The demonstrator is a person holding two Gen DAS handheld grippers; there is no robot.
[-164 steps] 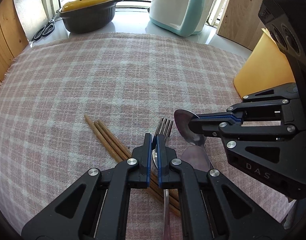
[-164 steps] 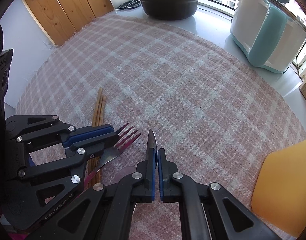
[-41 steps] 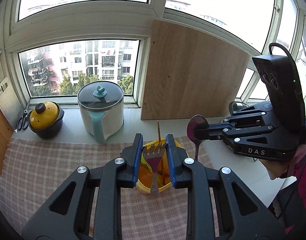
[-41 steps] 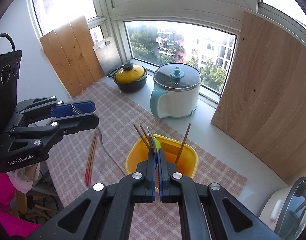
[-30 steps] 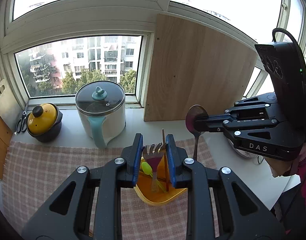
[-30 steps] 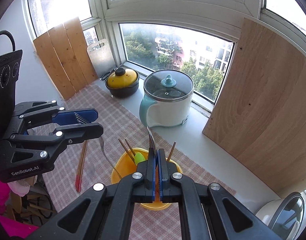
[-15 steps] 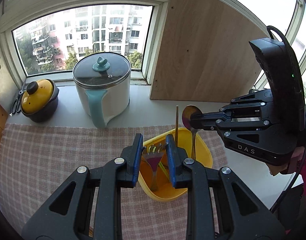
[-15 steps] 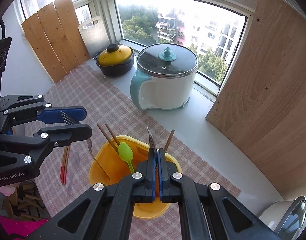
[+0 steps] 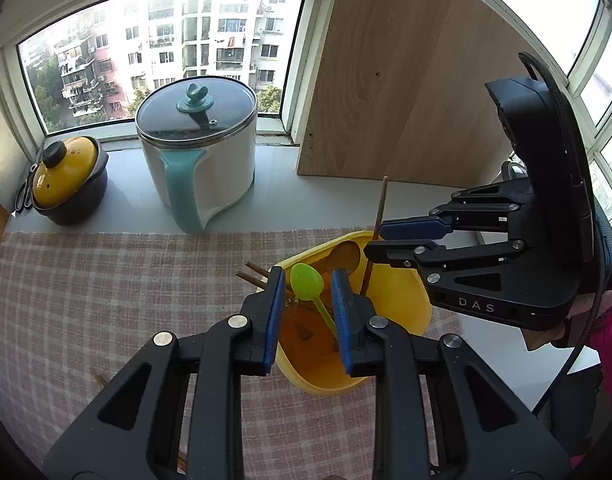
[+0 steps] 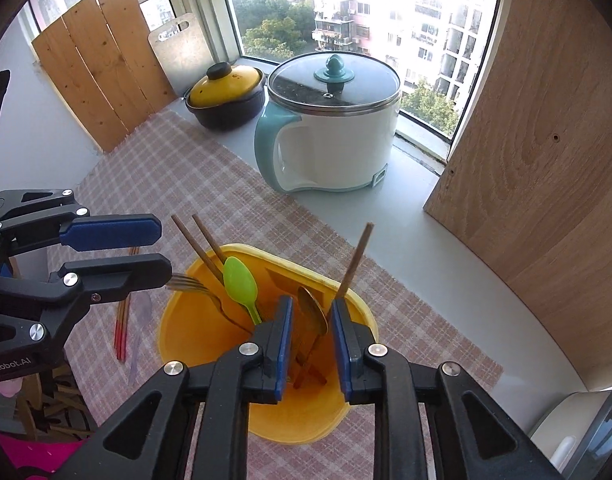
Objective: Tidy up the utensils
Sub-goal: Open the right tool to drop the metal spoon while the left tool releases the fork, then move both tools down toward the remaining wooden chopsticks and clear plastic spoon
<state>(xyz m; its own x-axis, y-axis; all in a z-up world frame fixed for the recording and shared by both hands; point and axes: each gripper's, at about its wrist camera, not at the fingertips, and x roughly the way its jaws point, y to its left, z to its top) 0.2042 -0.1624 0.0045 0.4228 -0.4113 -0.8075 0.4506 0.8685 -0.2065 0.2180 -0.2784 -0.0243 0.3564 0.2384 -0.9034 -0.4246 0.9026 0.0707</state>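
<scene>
Both grippers hang over the yellow holder [image 10: 265,412] on the checked cloth [image 10: 173,184]. Left gripper [image 9: 308,316] has its jaws parted, with nothing pressed between the pads; the fork [image 10: 201,292] leans inside the holder just below and beside its tips, free of them. Right gripper [image 10: 312,338] is opening, and the metal spoon [image 10: 312,314] stands between its blue pads without being pinched, bowl up, handle down in the holder.

Inside the holder there are also a green spoon [image 10: 239,280], two brown chopsticks [image 10: 201,244] slanting out over the left rim, and a single chopstick [image 10: 356,258] sticking up at the right, close to the right gripper's outer finger. More chopsticks [image 10: 121,328] with red ends lie on the cloth to the left of the holder, partly hidden under the left gripper.

Behind the cloth, on the grey sill, stand a white and teal cooker [image 10: 330,136] with a glass lid and a dark pot [image 10: 225,96] with a yellow lid. A large wooden board [image 10: 546,140] leans against the window on the right, and wooden planks [image 10: 97,68] and a cutting board [image 10: 181,48] stand on the left
</scene>
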